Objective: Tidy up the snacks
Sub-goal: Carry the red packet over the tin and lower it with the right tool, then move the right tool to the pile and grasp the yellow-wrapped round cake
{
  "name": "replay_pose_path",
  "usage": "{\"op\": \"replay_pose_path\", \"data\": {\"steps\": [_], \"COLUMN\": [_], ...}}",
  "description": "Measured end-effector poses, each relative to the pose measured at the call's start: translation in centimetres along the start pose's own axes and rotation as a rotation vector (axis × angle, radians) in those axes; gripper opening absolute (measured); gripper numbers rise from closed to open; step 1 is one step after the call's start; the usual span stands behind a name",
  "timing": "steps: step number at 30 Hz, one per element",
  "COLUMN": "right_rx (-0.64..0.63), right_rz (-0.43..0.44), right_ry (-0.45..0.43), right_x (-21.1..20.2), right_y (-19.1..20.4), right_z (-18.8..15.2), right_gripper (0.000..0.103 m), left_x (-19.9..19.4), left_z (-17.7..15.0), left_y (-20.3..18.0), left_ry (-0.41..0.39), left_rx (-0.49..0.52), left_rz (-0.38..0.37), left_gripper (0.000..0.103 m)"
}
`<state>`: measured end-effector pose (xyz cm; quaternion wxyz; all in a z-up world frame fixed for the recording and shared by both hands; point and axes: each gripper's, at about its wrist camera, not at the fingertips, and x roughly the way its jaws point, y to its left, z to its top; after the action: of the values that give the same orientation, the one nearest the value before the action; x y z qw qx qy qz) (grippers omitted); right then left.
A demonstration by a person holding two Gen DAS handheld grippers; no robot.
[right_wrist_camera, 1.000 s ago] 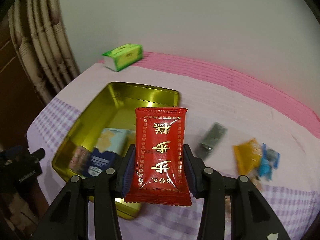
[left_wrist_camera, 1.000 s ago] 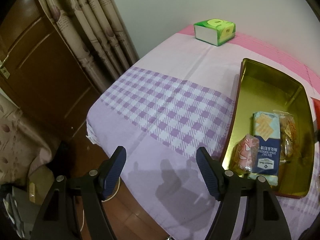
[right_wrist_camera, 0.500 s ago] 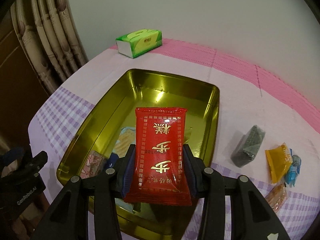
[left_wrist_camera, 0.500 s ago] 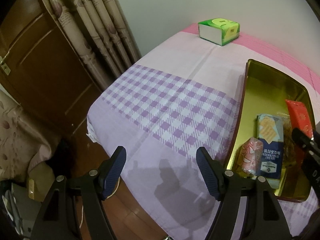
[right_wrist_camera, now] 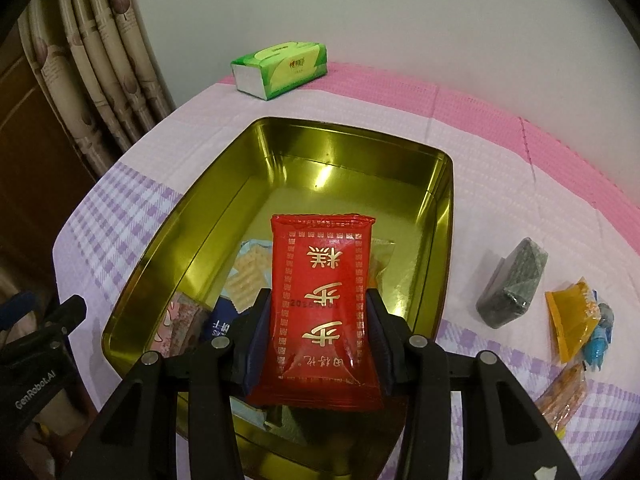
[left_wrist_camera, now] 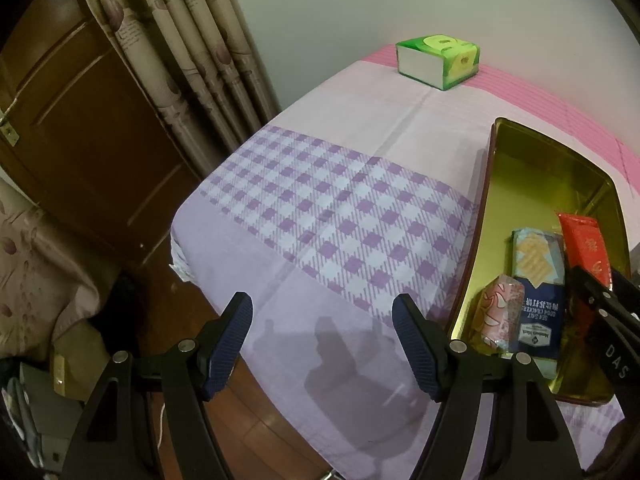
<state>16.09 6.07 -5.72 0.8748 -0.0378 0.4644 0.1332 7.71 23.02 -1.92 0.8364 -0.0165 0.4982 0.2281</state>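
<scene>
While my right gripper holds the red foil snack packet clenched between its fingers above the gold metal tin, the packet hides most snacks beneath; my left gripper hangs released, empty, over the bench's checked cloth.

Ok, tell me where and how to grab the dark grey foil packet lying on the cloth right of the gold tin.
Take the dark grey foil packet across its two long sides near the middle, coming down from above. It lies flat and alone on the pink and purple tablecloth, slanted beside the gold metal tin, so turn the hand-held gripper to match that slant; its narrow width probably fits between the pads.
</scene>
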Motion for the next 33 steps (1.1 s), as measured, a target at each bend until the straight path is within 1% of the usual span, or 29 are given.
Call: {"op": "replay_pose_path", "data": {"steps": [8, 14, 20, 25, 29, 33], "right_rx": [-0.008, -0.006, 0.019, 0.057, 0.084, 0.086], "right_rz": [0.01, 0.032, 0.034, 0.008, -0.041, -0.089], "right_ry": [-0.025, -0.051, -0.062, -0.075, -0.082, -0.064], "right_x": [-0.8, -2.8, -5.5, -8.3, -10.7, -12.2], "right_y": [0.0, -0.6, -2.6, -5.9, -9.7, -13.7], "right_z": [0.1, -0.2, -1.7, -3.6, -5.5, -7.8], "right_gripper": [0.043, 0.043, 0.043, 0.043, 0.043, 0.046], "left_x": [0.0, -0.1, -0.2, -0.3, -0.4, -0.5], "left_z": [0.1, 0.1, -0.1, -0.2, -0.2, -0.3], "left_y": [-0.1, -0.3, -0.5, -0.7, -0.7, -0.9], "left_ry": [0.001, 0.001, -0.001, 0.0, -0.004, -0.005], "left_rx": [0.003, 0.013, 0.029, 0.039, 0.042, 0.052], "left_rz": [-0.006, -0.006, -0.007, -0.011, -0.009, -0.007], "left_gripper": [0.073, 0.073, 0.073, 0.073, 0.073, 0.073]}}
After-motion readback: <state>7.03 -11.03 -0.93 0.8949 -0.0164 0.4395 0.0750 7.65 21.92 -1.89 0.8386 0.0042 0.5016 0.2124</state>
